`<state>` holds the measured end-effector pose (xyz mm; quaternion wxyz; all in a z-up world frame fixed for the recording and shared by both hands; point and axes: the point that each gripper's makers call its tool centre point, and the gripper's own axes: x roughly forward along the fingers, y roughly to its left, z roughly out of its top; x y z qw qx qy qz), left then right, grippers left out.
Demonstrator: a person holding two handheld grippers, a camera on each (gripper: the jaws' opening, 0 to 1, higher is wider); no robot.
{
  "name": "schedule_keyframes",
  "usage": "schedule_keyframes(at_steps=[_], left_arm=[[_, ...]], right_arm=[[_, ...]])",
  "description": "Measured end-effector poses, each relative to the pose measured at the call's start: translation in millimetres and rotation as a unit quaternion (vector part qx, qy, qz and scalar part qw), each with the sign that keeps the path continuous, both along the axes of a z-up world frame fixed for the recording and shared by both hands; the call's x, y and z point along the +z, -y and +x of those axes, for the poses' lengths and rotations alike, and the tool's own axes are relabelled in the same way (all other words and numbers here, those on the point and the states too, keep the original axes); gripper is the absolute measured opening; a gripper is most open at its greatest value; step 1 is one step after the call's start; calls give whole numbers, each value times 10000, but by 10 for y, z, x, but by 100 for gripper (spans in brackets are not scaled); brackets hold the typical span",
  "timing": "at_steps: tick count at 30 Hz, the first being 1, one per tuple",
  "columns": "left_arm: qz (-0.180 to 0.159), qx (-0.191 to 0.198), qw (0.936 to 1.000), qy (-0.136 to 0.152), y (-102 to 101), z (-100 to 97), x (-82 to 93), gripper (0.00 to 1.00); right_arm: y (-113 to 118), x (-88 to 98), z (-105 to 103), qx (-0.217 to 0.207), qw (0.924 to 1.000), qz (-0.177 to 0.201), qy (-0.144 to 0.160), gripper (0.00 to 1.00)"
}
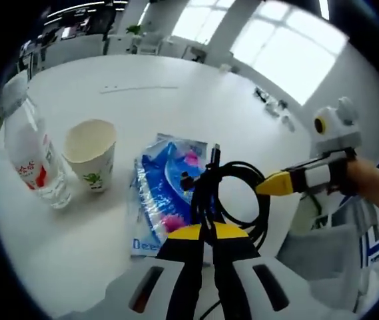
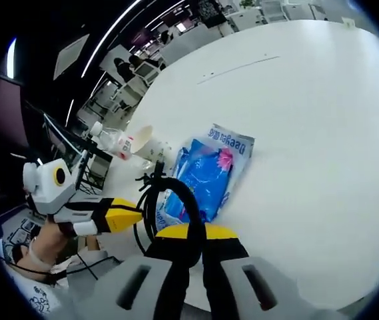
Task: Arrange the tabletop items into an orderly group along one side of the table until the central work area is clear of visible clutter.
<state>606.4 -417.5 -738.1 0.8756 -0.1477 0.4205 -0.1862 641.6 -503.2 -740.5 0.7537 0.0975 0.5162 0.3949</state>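
A coiled black cable (image 1: 242,170) hangs over the near edge of the round white table (image 1: 176,100), partly above a blue plastic packet (image 1: 166,193). My left gripper (image 1: 203,230) is shut on the coil's near side. My right gripper (image 1: 269,185) comes in from the right, its yellow tips pinched on the coil's other side. In the right gripper view, the right gripper (image 2: 196,233) clamps the cable (image 2: 176,187), and the left gripper (image 2: 132,215) grips it from the left. Beside the packet (image 2: 209,170) stand a paper cup (image 1: 90,153) and a water bottle (image 1: 32,157).
The cup (image 2: 146,143) and bottle (image 2: 119,143) sit near the table's edge (image 2: 309,100). Small dark items (image 1: 269,100) lie at the far right rim. A person's hand (image 1: 376,183) holds the right gripper. Desks and chairs stand beyond the table.
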Motion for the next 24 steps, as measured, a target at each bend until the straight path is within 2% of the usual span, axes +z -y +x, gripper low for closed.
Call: schedule_keyframes(at_steps=[12,24], left_arm=[[-9,-275,9996,-6,451,257,24,0],[-23,-475,9989,-58,778,452,-86,0]], right_arm=[[468,4,179,-333,9994,77,-89,2],[812,-90,343,-484,9986,38,-218,2]])
